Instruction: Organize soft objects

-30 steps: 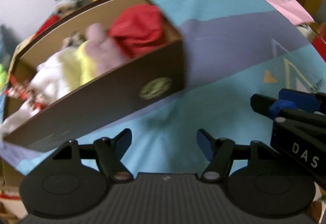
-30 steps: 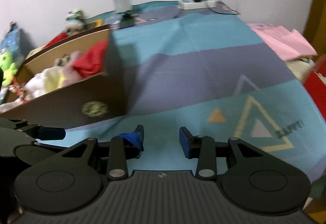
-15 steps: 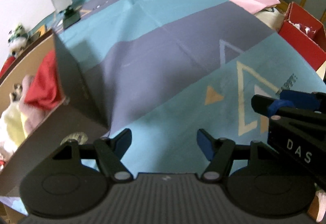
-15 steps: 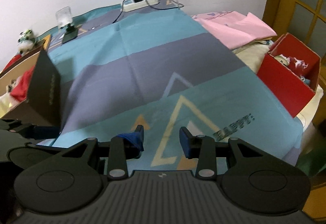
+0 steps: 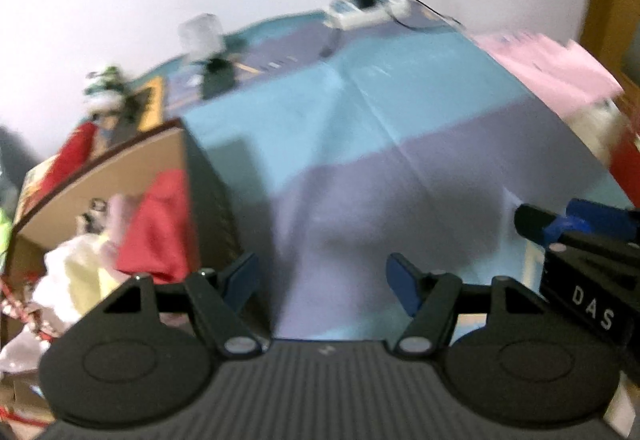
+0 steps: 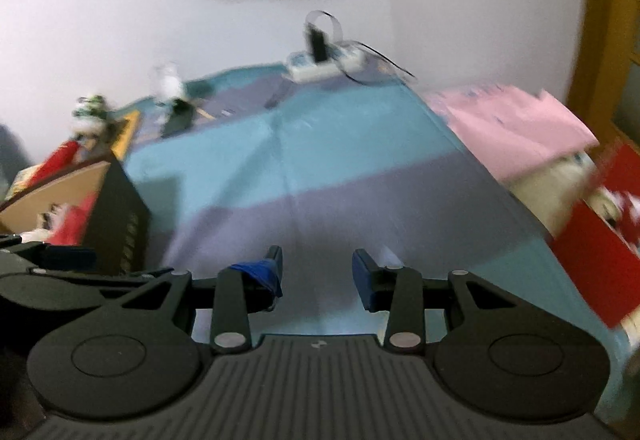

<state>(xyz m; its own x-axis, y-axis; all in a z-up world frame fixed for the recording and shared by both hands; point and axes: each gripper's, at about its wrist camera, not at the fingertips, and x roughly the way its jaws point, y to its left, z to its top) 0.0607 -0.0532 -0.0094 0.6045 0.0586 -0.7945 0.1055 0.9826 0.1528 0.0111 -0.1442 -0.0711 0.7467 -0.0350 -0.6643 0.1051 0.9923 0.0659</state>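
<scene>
A brown cardboard box stands at the left on the blue and purple cloth. It holds a red soft item, a pink one and pale yellow and white ones. My left gripper is open and empty, just right of the box's corner. The right gripper is open too, with nothing between its fingers, over the bare cloth. The box shows at the left of the right wrist view. Both views are blurred.
A white power strip with a cable lies at the back by the wall. A pink cloth and a red box sit at the right. A small stand and a toy are at the back left.
Both views swung right away from the box, then back left and upward, so the box and wall fill more of the view. Neither gripper's opening changed.
</scene>
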